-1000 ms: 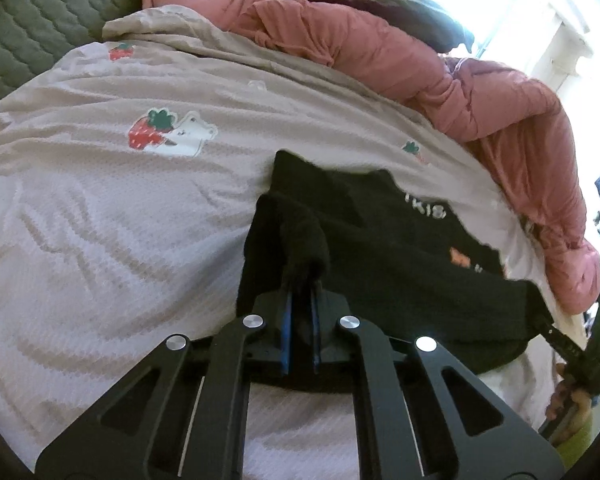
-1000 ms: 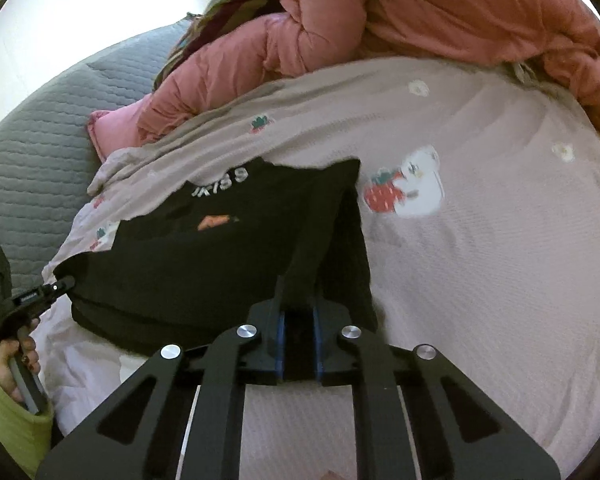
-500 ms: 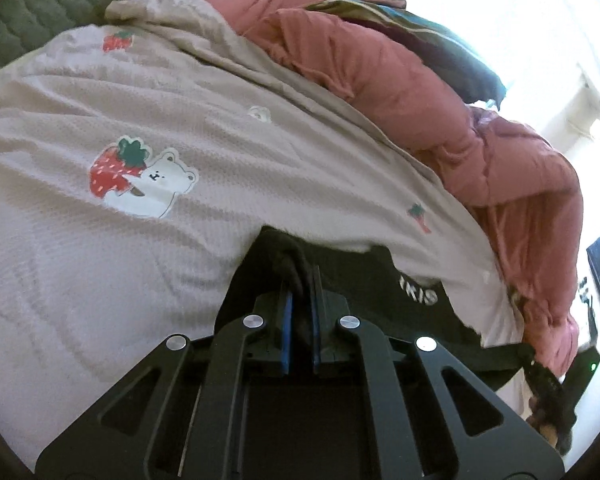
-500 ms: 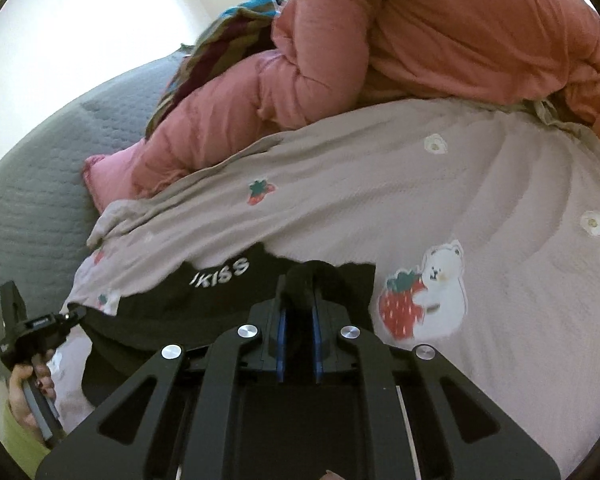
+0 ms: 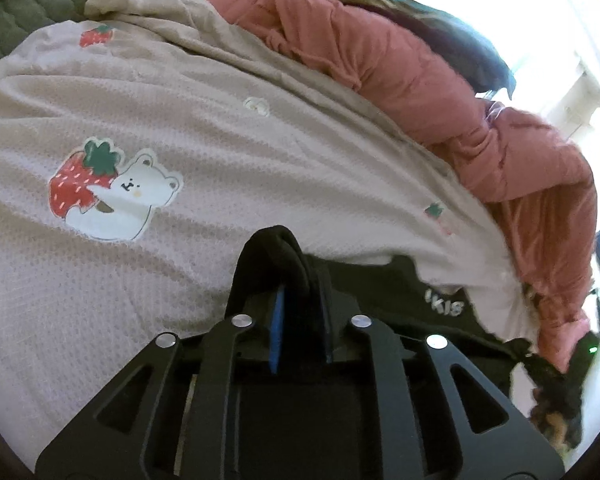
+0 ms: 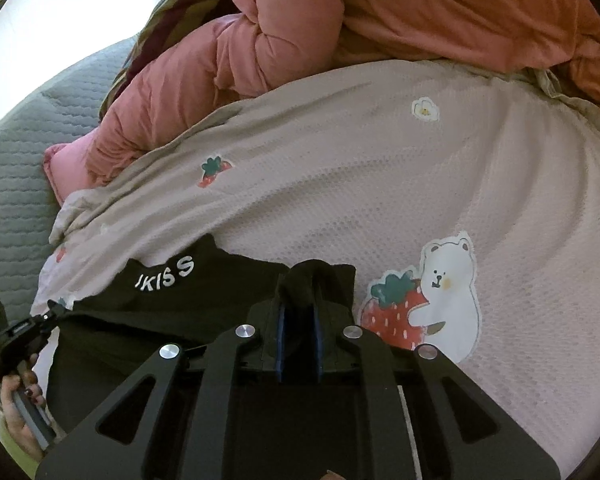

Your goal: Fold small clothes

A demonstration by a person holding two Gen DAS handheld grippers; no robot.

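Observation:
A small black garment (image 5: pixel 400 304) with white lettering lies on a pale pink bedspread (image 5: pixel 180 120) printed with strawberries and bears. My left gripper (image 5: pixel 300 300) is shut on a bunched edge of the black garment, low over the bedspread. In the right wrist view the same garment (image 6: pixel 188 304) stretches to the left, and my right gripper (image 6: pixel 298 312) is shut on its other edge. The left gripper (image 6: pixel 16 336) and the hand on it show at the far left of the right wrist view. Much of the garment is hidden under the gripper bodies.
A rumpled pink-red quilt (image 5: pixel 440 92) is piled along the far side of the bed, also in the right wrist view (image 6: pixel 380 20). A striped dark cloth (image 6: pixel 172 28) lies on it. A grey quilted mattress (image 6: pixel 20 152) shows at the left.
Both grippers have carried the garment's edges forward across the bedspread, toward the quilt. Less of the black garment shows ahead of the fingers than one second ago.

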